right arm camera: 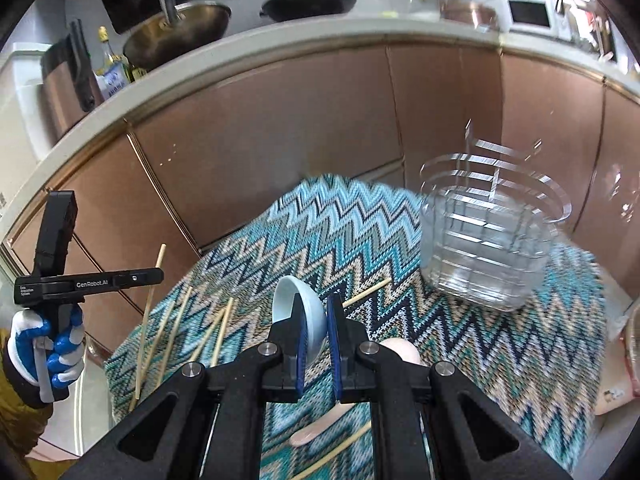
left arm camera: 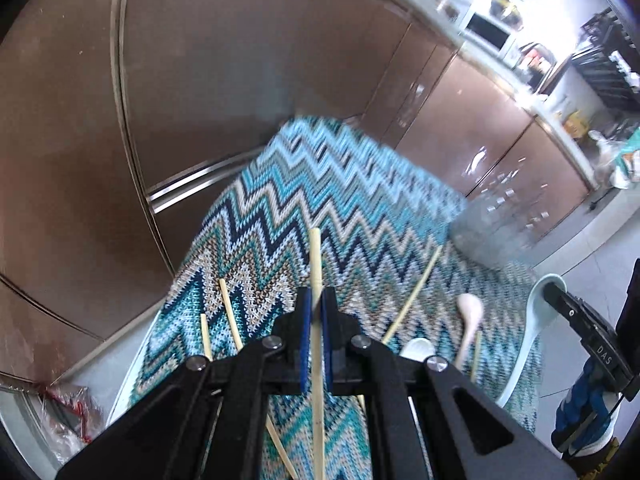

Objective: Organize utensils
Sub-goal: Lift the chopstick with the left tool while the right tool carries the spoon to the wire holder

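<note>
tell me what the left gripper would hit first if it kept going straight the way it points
Probably the zigzag-patterned blue knit cloth on the table. The left gripper, shut on a pale wooden chopstick, points down at bare cloth; the chopstick's tip would touch first. Depth is hard to judge.

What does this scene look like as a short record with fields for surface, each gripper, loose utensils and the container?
surface: round table under a blue zigzag-patterned cloth
left gripper: shut on a pale wooden chopstick, lifted off the cloth
right gripper: shut on a light blue ceramic spoon, bowl end pointing away
loose utensils: several wooden chopsticks scattered on the cloth; a pinkish spoon lying on it
container: clear plastic utensil holder standing at the cloth's far right, blurred, contents cannot be told
</note>
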Demonstrator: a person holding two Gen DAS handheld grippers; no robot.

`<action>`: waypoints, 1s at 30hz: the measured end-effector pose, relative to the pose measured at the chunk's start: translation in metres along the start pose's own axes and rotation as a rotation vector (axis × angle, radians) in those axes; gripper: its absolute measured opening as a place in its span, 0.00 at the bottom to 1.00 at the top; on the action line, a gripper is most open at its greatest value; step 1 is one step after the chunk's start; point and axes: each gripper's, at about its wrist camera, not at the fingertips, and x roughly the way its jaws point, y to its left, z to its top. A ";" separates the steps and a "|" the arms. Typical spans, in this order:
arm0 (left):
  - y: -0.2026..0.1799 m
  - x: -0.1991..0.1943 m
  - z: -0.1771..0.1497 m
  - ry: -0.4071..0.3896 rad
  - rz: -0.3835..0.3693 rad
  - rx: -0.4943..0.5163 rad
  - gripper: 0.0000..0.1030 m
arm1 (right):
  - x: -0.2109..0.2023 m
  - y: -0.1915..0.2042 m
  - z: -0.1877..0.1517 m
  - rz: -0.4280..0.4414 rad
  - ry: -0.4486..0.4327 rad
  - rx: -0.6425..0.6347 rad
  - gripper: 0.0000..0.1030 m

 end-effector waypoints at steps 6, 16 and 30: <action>-0.023 -0.057 -0.002 -0.117 -0.069 0.035 0.05 | -0.062 0.018 -0.004 -0.079 -0.104 0.009 0.09; -0.130 -0.082 0.069 -0.306 -0.258 0.101 0.05 | -0.119 -0.014 0.045 -0.337 -0.345 0.030 0.09; -0.268 0.056 0.155 -0.513 -0.302 0.106 0.05 | -0.053 -0.094 0.095 -0.613 -0.552 0.030 0.09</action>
